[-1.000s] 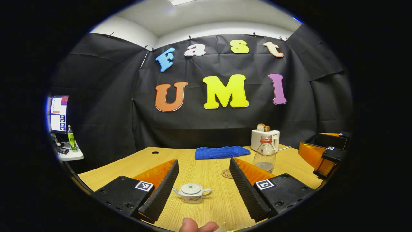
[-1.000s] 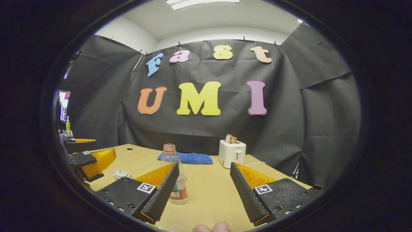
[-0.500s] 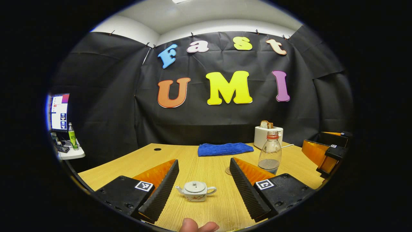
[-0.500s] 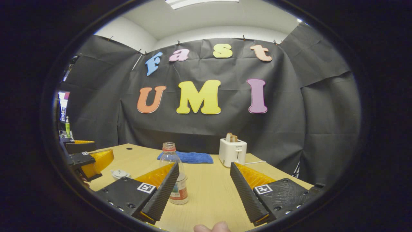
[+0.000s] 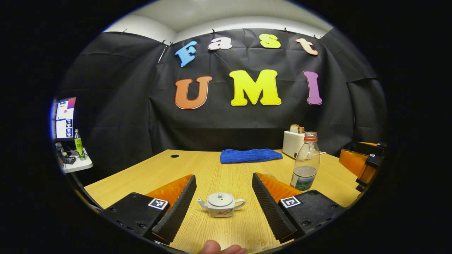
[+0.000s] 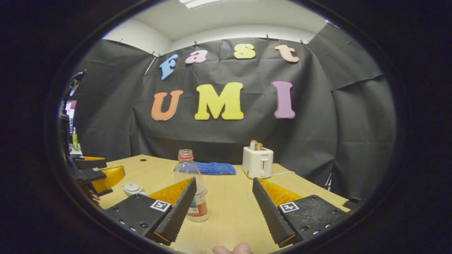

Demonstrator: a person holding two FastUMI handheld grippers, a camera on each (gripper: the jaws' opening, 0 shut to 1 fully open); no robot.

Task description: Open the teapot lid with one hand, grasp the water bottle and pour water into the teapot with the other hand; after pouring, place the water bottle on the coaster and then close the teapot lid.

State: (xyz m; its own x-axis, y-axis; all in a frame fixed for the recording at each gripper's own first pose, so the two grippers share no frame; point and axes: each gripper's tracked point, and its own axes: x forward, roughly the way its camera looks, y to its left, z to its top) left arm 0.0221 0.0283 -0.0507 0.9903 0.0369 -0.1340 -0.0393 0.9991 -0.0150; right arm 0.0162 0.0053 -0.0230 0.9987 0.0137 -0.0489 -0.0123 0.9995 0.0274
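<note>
A small white teapot (image 5: pixel 220 205) stands on the wooden table with its lid (image 5: pixel 219 199) on. It sits between the fingers of my left gripper (image 5: pixel 223 176), which is open and apart from it. To the right stands a clear water bottle (image 5: pixel 305 165) with a red neck ring and a little water. A sliver of the round coaster (image 5: pixel 270 175) peeks out behind my left gripper's right-hand finger. In the right gripper view the bottle (image 6: pixel 190 173) stands just beyond the left-hand finger of my open right gripper (image 6: pixel 224 180). There the teapot (image 6: pixel 132 188) sits far left by the left gripper (image 6: pixel 100 175).
A folded blue towel (image 5: pixel 250 155) lies at the back of the table (image 5: pixel 155 173). Next to it is a white toaster (image 6: pixel 257 162) with bread in it. A side shelf with a monitor and a green bottle (image 5: pixel 78 144) stands off the table's left.
My left gripper has eased forward, so the teapot looks slightly nearer and the coaster has slid behind its finger. The right gripper has crept toward the bottle. Both stay open.
</note>
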